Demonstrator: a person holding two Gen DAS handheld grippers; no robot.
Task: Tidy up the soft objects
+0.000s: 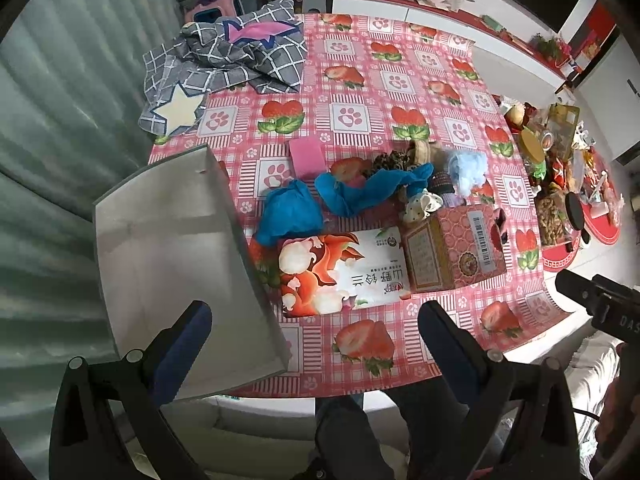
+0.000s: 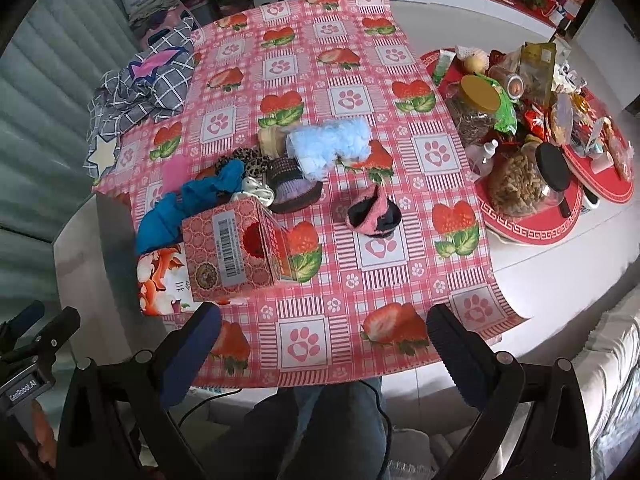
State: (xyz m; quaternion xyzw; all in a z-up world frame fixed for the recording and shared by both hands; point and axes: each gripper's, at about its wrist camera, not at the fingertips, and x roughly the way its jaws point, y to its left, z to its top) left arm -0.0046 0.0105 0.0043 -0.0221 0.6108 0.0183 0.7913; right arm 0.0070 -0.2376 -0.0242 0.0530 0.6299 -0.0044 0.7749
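While both the left gripper (image 1: pixel 316 316) and right gripper (image 2: pixel 324 320) gape wide and empty at lower frame, the pink-and-black sock (image 2: pixel 374 213), alone mid-frame, looks light, limp and squashy, best pinched across its bunched middle

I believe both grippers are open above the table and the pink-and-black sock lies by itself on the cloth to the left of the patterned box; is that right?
Nearly. Both the left gripper and right gripper are open above the table, and the pink-and-black sock does lie by itself on the cloth, but it is to the right of the patterned box, not the left. The right wrist view shows this.
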